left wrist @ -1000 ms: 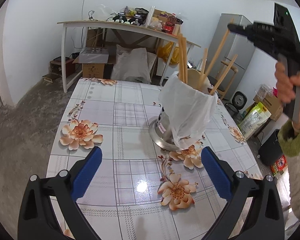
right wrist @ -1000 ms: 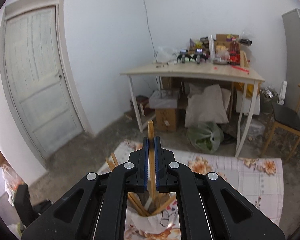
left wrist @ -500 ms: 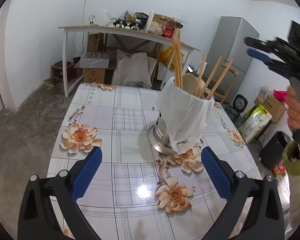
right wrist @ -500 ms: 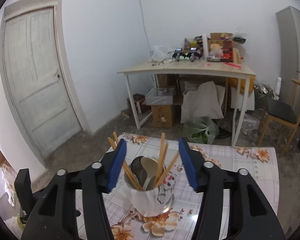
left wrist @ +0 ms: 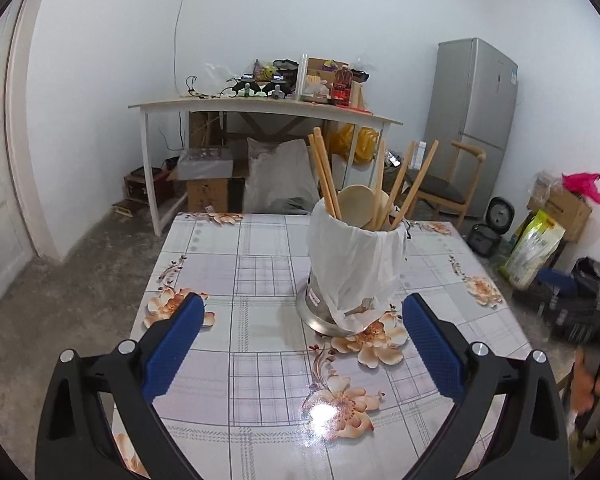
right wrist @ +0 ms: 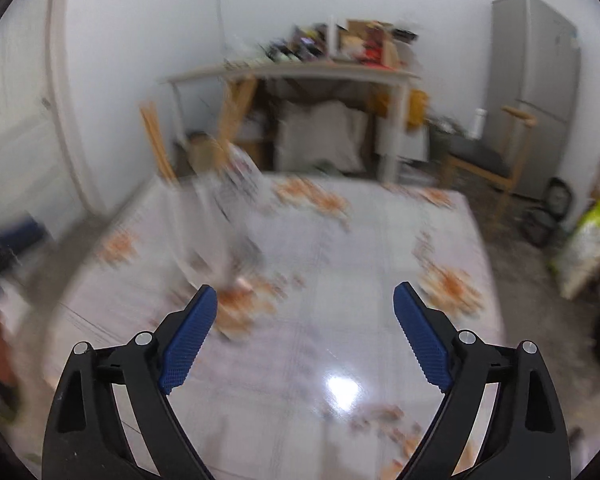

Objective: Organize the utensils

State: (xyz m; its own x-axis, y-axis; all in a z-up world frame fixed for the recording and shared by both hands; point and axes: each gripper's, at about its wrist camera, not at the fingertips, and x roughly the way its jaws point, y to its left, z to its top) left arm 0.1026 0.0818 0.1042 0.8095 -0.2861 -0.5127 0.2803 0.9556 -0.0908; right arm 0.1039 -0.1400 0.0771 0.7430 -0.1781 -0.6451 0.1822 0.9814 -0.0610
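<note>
Upright, chopsticks [left wrist: 325, 174] splay slightly outward.

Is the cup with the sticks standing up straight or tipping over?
Tipping a little. The cup leans left on the table, its metal base lifted on one side. The chopsticks stay inside.

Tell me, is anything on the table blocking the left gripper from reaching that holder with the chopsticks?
Nothing visible does. Between the open left gripper and the utensil holder lies only bare flowered tablecloth. The holder, wrapped in a white bag, stands ahead and slightly right, with chopsticks and a spoon inside.
</note>
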